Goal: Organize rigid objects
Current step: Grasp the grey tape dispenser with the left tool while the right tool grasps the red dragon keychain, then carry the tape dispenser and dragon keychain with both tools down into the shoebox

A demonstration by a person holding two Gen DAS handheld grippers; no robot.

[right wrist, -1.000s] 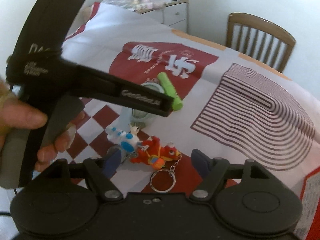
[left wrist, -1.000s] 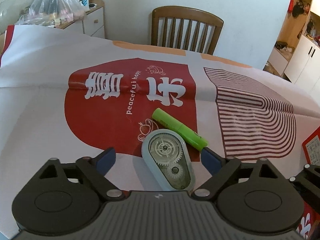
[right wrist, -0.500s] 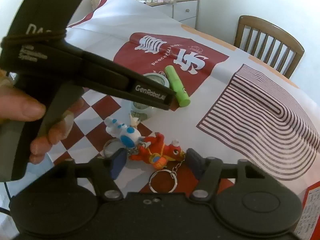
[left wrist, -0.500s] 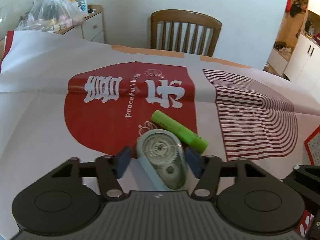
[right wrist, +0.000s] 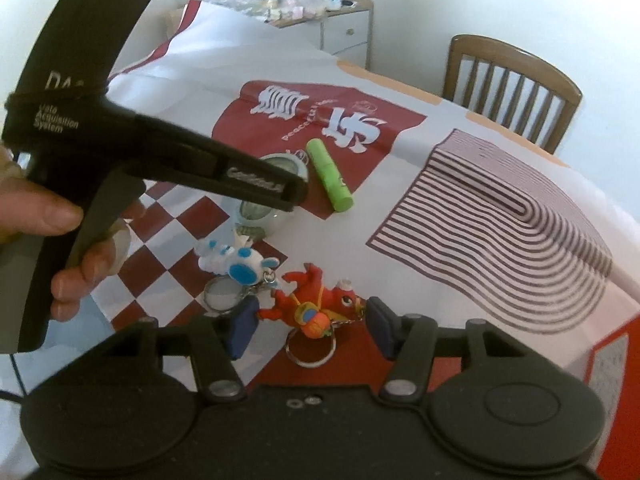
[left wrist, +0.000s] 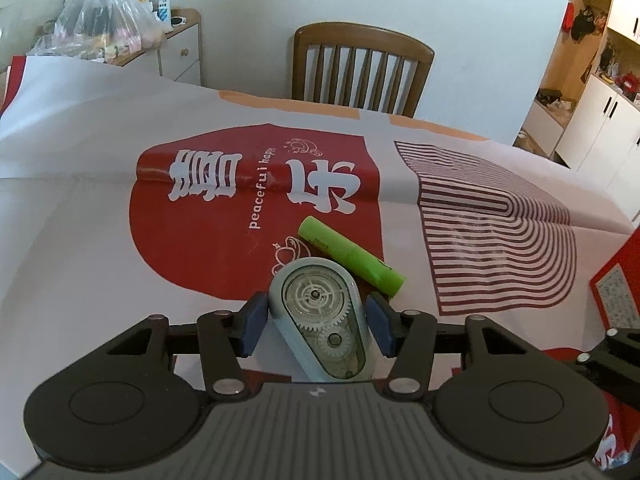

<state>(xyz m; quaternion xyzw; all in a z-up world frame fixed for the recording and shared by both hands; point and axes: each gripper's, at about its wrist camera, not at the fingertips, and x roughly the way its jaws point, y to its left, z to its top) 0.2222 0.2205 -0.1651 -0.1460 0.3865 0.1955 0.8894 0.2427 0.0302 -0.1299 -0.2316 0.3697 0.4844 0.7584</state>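
Tape dispenser point(left wrist: 320, 316): lower centre of the left view, on the worktop point(left wrist: 80, 240). Left gripper point(left wrist: 316, 322) has its fingers point(left wrist: 252, 320) pinching the dispenser's sides; long axis runs up-frame, tilted left.

Green tube point(left wrist: 350, 260): just beyond the dispenser, lying diagonally, upper left to lower right.

Red keychain point(right wrist: 312, 304): lower centre of the right view, between the fingers of the right gripper point(right wrist: 310, 328), which are closing, the left one about touching. Long axis lies across the gap. White-blue keychain point(right wrist: 234, 262) sits just upper left.

Writing: cloth "peaceful"; left gripper casing "Acquisition System".
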